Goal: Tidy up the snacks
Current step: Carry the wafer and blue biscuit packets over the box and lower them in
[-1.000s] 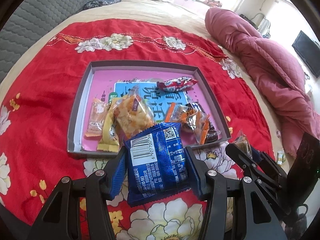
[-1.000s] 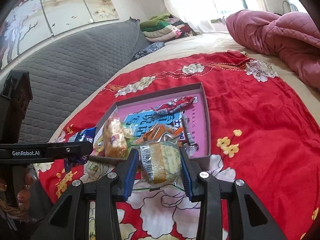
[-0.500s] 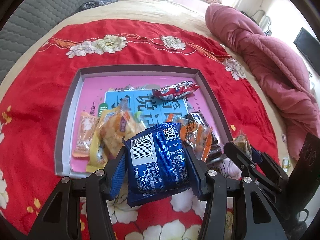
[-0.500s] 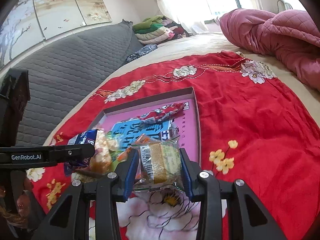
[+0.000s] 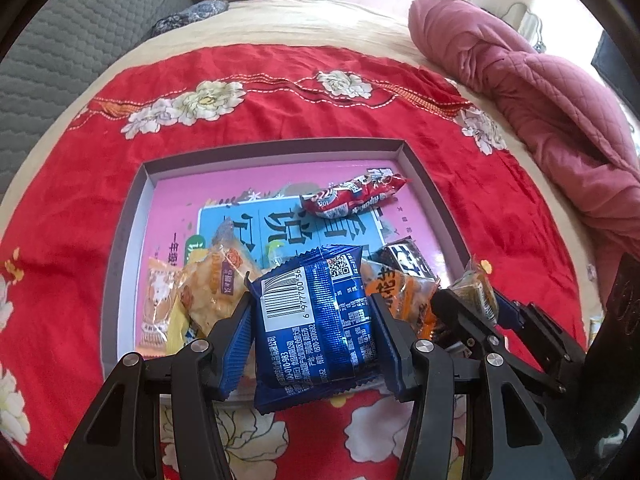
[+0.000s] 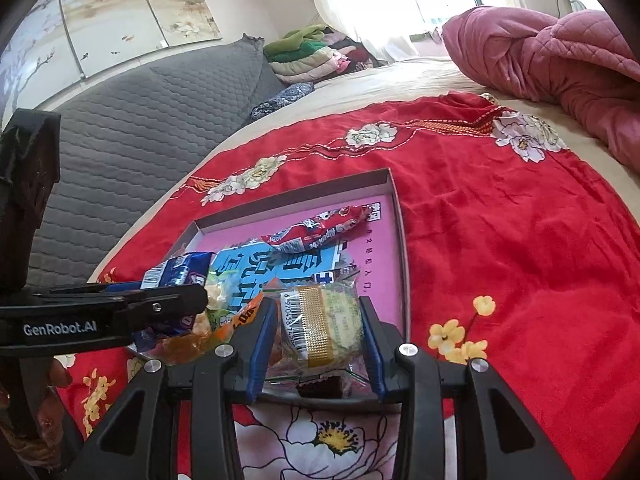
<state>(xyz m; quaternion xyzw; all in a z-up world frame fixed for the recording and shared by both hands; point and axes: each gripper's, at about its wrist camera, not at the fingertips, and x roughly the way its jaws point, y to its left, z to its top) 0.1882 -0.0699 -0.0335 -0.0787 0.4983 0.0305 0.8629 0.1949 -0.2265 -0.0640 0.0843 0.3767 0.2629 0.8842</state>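
My left gripper (image 5: 314, 312) is shut on a blue foil snack packet (image 5: 316, 320), held over the near edge of the shallow pink-lined tray (image 5: 280, 152). My right gripper (image 6: 320, 316) is shut on a clear-wrapped round cake with a gold band (image 6: 324, 326), above the tray's near right corner (image 6: 394, 216). In the tray lie a red packet (image 5: 352, 198), an orange packet (image 5: 404, 296), a dark packet (image 5: 404, 254) and yellow-orange snack bags (image 5: 212, 292) at the left. The right gripper with its cake (image 5: 472, 292) shows at the right of the left wrist view.
The tray rests on a red flowered cloth (image 5: 80, 184) spread over a bed. A pink quilt (image 5: 560, 92) is bunched at the right. A grey padded headboard (image 6: 140, 120) and folded clothes (image 6: 312, 56) stand at the far side.
Both grippers have moved forward over the tray, each keeping hold of its packet. The tray now fills more of both views.
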